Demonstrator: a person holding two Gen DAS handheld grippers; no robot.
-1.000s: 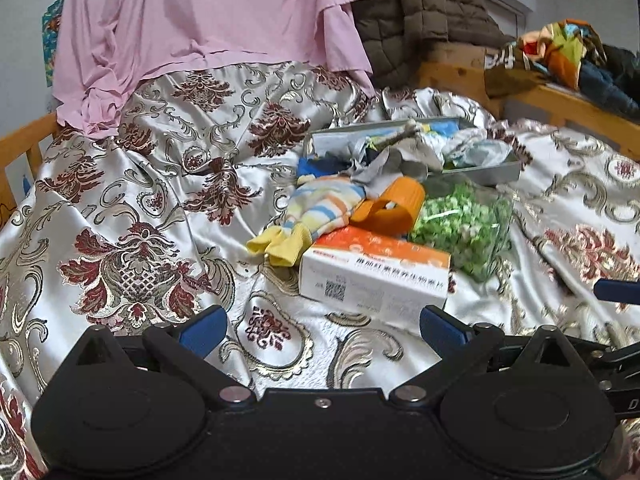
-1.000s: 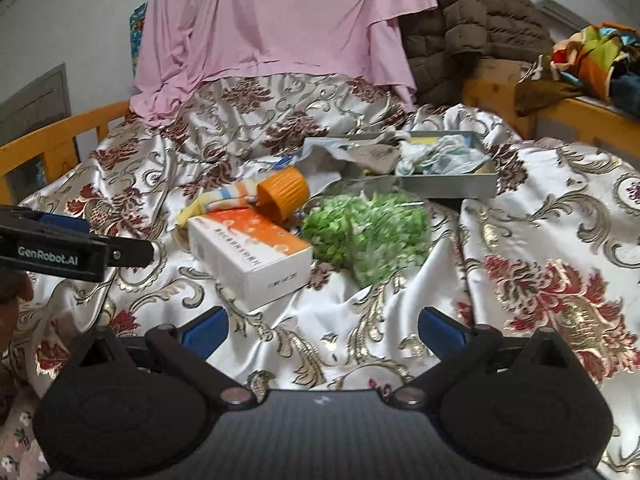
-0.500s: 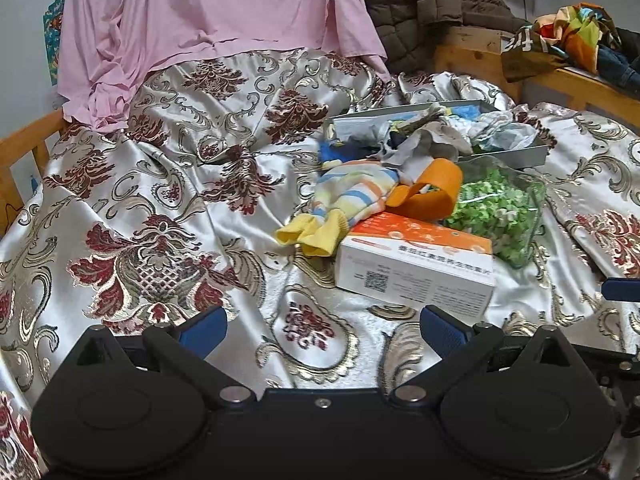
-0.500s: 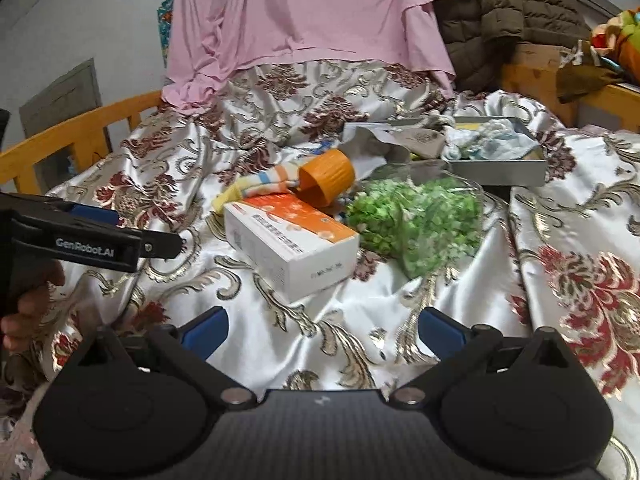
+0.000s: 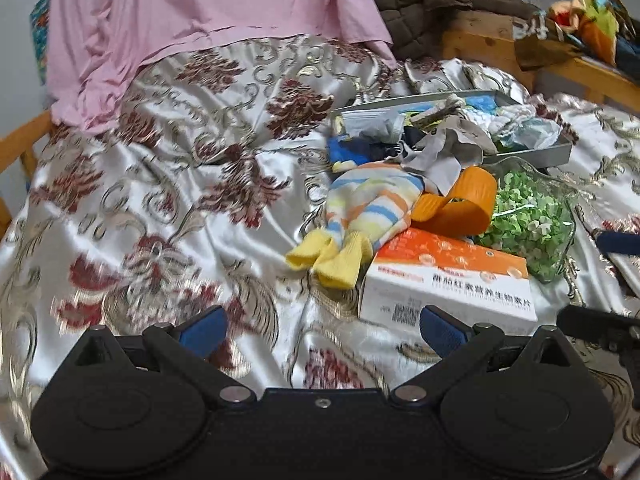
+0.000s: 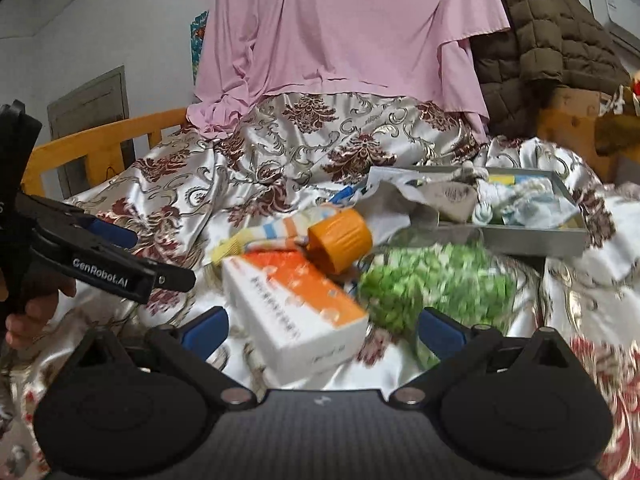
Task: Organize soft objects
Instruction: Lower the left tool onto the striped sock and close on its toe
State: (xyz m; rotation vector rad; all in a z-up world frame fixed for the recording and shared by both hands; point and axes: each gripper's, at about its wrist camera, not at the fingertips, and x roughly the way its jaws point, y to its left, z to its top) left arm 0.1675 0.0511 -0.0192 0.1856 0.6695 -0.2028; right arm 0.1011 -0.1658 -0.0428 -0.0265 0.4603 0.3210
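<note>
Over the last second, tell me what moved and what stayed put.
Both tools came forward toward the pile: the left tool closed in on the striped sock and the orange-and-white box, and the right tool closed in on the same box and the bag of green pieces. Nothing was grasped or released; both are open. The sock, box, bag and grey tray lie as before.

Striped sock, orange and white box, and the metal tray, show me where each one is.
striped sock (image 5: 372, 204), left wrist view, striped body.
orange and white box (image 5: 448, 280), left wrist view, white front face.
metal tray (image 6: 532, 238), right wrist view, front wall.
</note>
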